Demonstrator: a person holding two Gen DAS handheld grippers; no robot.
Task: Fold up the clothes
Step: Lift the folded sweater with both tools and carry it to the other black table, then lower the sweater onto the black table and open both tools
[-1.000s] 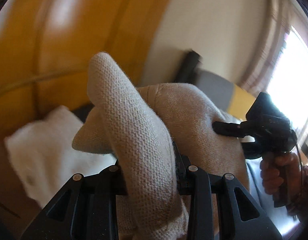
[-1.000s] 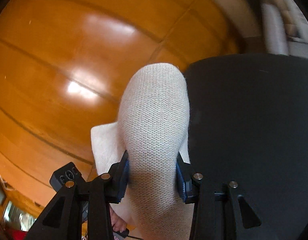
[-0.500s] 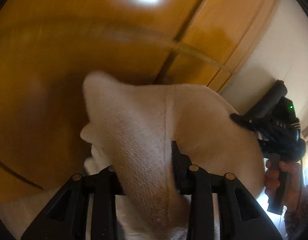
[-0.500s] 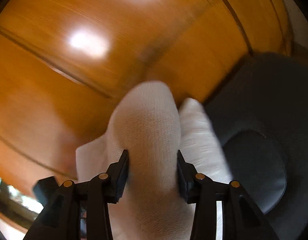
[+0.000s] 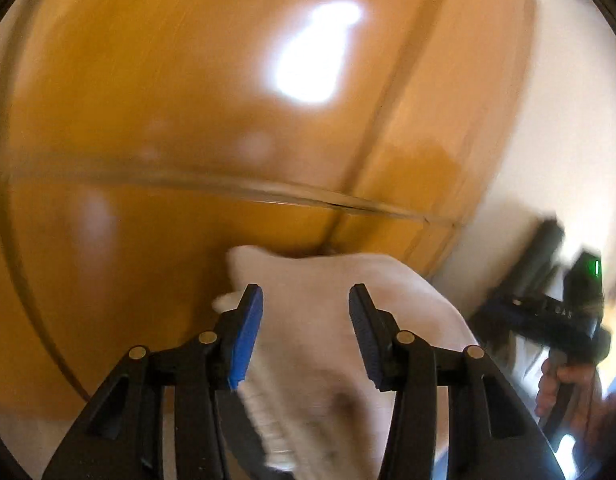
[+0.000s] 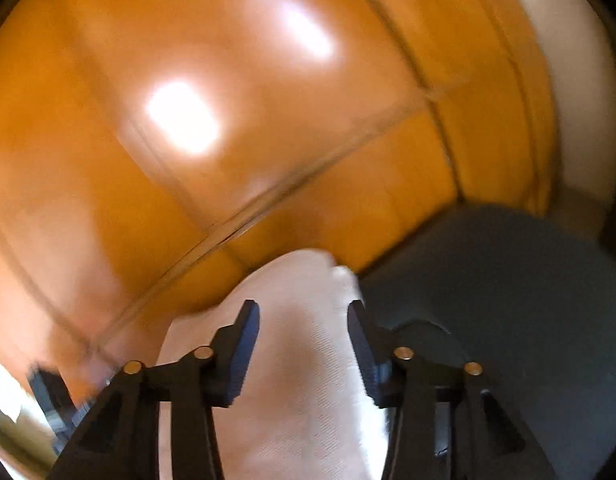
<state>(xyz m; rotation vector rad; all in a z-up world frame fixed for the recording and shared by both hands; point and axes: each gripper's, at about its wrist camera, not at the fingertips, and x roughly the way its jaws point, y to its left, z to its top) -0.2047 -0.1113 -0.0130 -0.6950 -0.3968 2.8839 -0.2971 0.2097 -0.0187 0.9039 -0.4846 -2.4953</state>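
Both views are smeared by motion blur, so fine detail is hard to read. The cream knitted garment (image 5: 319, 344) shows only in part: its lower end runs out of view beneath each camera, and its overall shape and kind cannot be told. In the left wrist view it lies bunched between the blue-padded fingers of the left hand-held gripper (image 5: 306, 304), whose jaws are opening; gaps show beside both pads, so the cloth sits between them without being pressed. A ribbed edge of the knit is just visible low down near the left finger.

In the right wrist view the same soft, fine-ribbed cloth (image 6: 300, 360) rises as a rounded hump between the fingers of the right hand-held gripper (image 6: 304, 320). Its jaws are closing, and both pads stand clear of the cloth.

At the right edge of the left view the other hand-held gripper appears, black and blocky with a green light, held by a hand (image 5: 563, 388) that is cut off by the rim.

Behind the garment stand glossy orange-brown wooden panels (image 5: 188, 120) with seams and bright glare. A dark grey, matte surface (image 6: 507, 280) lies to the right of the cloth; what it is cannot be told.
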